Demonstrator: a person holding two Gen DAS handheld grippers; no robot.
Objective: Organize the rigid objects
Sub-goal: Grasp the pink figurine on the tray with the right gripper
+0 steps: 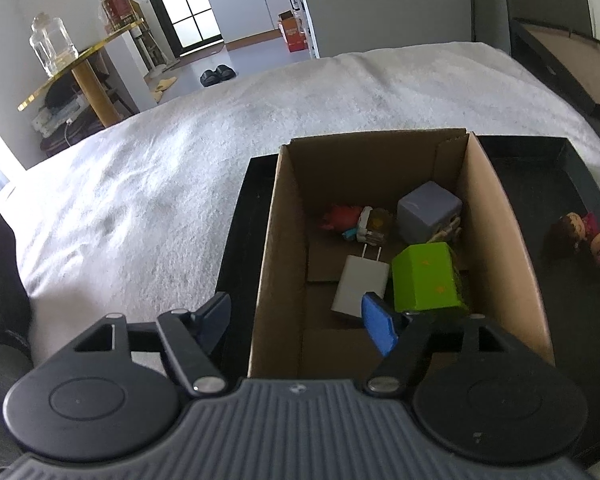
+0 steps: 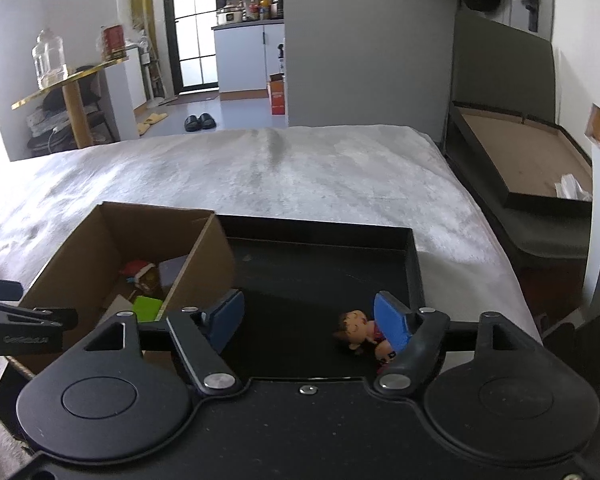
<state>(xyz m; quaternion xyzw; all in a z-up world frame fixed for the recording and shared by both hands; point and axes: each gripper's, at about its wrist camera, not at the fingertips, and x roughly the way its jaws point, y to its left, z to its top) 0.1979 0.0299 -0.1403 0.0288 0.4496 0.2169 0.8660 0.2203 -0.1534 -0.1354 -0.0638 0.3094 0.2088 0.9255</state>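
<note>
i'm in a small home, a bedroom open to a kitchen: a bed with a pale blanket before me, slippers on the floor, white kitchen cabinets with a cooker beyond.

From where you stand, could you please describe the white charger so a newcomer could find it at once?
Start at the cardboard box on the black tray. The white charger lies on its floor, left of the green block. It alone has two metal prongs.
</note>
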